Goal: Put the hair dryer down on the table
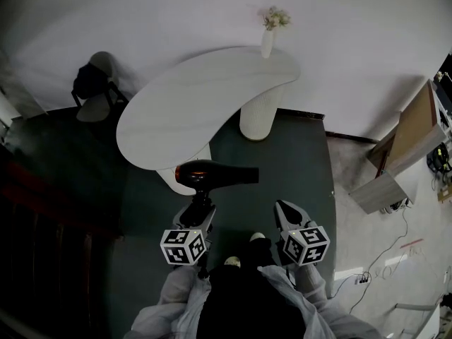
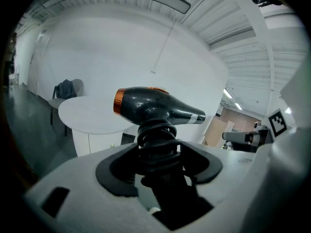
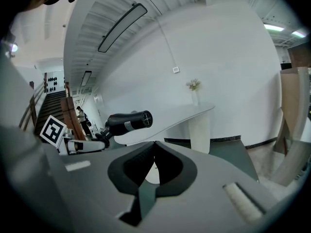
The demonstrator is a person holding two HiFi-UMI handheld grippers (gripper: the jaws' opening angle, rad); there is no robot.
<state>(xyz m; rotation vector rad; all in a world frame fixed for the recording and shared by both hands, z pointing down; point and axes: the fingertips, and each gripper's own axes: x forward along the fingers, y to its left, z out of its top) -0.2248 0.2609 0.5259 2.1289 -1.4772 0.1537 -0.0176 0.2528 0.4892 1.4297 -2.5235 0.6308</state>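
A black hair dryer (image 1: 214, 174) with an orange rear ring hangs in the air just short of the white kidney-shaped table (image 1: 205, 94), nozzle pointing right. My left gripper (image 1: 200, 205) is shut on its handle, where the cord is coiled (image 2: 156, 139). From the left gripper view the dryer body (image 2: 155, 106) stands above the jaws, with the table top (image 2: 90, 114) behind it. My right gripper (image 1: 285, 212) hovers to the right, shut on nothing. The right gripper view shows its jaws (image 3: 154, 150) meeting, and the dryer (image 3: 127, 122) off to the left.
A white vase with flowers (image 1: 269, 35) stands at the table's far end. A chair with a dark bag (image 1: 95, 89) sits left of the table. A wooden box (image 1: 413, 127) and floor cables (image 1: 395, 232) lie at the right. Stairs (image 3: 52, 101) rise far left.
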